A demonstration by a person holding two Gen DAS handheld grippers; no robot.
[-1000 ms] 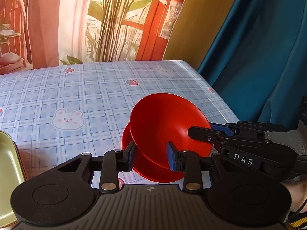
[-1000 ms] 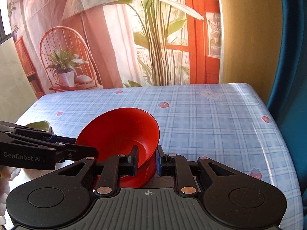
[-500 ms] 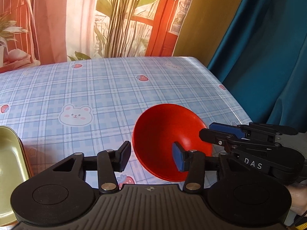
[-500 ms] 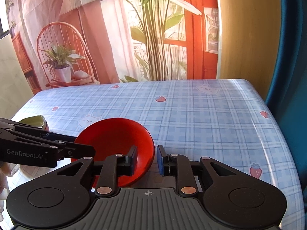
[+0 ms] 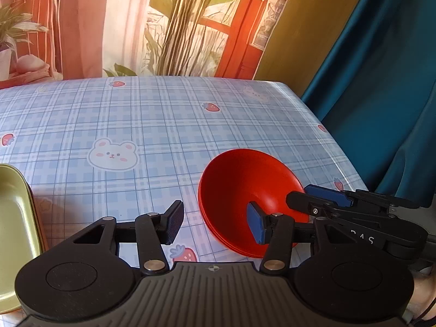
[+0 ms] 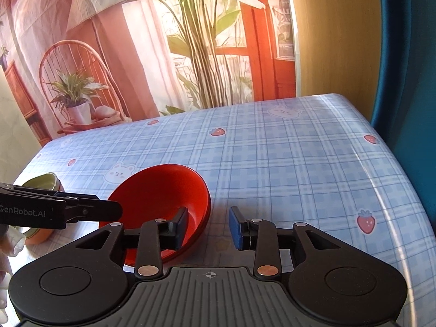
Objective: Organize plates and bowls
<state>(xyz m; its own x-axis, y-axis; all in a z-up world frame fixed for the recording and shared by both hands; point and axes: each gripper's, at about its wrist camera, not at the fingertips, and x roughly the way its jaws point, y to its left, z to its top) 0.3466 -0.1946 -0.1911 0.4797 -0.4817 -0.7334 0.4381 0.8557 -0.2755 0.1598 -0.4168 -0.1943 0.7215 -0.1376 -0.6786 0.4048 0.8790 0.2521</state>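
1. The red bowls (image 5: 245, 188) sit nested in a stack on the bench (image 5: 152, 125), near its right front corner.
2. The left hand-held gripper (image 5: 215, 224) has just been opening; its jaws straddle the stack's near rim without pressing it.
3. The right hand-held gripper (image 6: 208, 227) has just been opening too, its left finger inside the top bowl, gripping nothing.
4. A green tray (image 5: 13, 231) lies at the left.

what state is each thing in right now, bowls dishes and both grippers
red bowls: nested in a stack, upright on the table, released
left gripper: open, jaws just opened, straddling the stack's near rim without pressing
right gripper: open, jaws just opened, astride the rim, not gripping
green tray: upright, empty where visible, at the table's left edge
green cup: upright, partly hidden behind the left gripper
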